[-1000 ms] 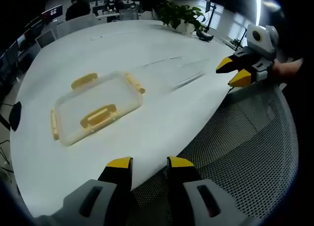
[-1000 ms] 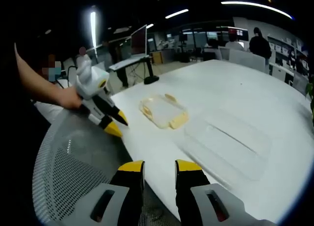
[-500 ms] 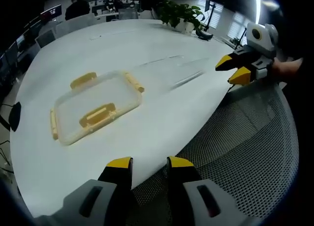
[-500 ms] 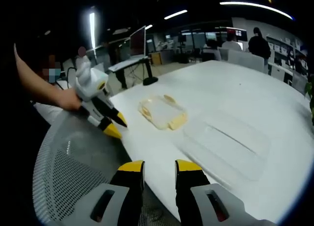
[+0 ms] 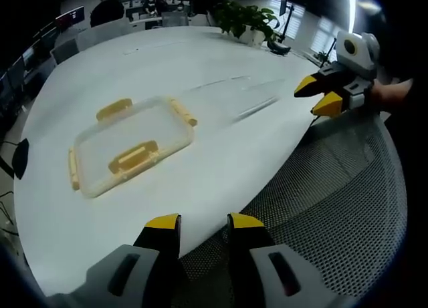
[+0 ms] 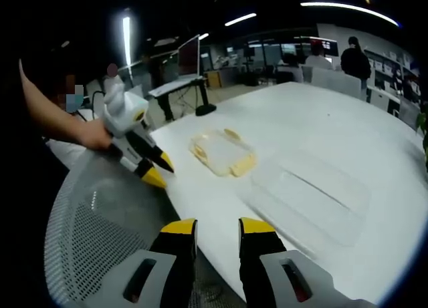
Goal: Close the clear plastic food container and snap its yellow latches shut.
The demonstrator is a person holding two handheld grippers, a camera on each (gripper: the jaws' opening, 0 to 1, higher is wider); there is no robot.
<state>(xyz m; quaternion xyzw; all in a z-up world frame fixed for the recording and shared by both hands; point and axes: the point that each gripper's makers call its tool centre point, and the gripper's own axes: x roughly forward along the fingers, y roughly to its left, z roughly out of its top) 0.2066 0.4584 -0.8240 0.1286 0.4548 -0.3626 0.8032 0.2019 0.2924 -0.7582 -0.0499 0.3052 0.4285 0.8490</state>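
You are in a dim open office with strip lights overhead and desks, screens and seated people beyond the table (image 5: 221, 168). That table is big, white and rounded, and its near edge runs just past both your grippers. A grey mesh chair back (image 5: 334, 201) sits off the table's edge, under your hands. At the table's far end stands a leafy plant (image 5: 244, 17).

On the table lies the lid (image 5: 130, 144), flat, with yellow latches (image 5: 137, 154) along its sides. Just beside it, apart, rests the clear container (image 6: 311, 194), hard to make out against the white.

Your left gripper (image 5: 204, 222) hangs off the table's edge, fingers a little apart, holding nothing. Your right gripper (image 6: 217, 224) is likewise, fingers slightly apart and empty.
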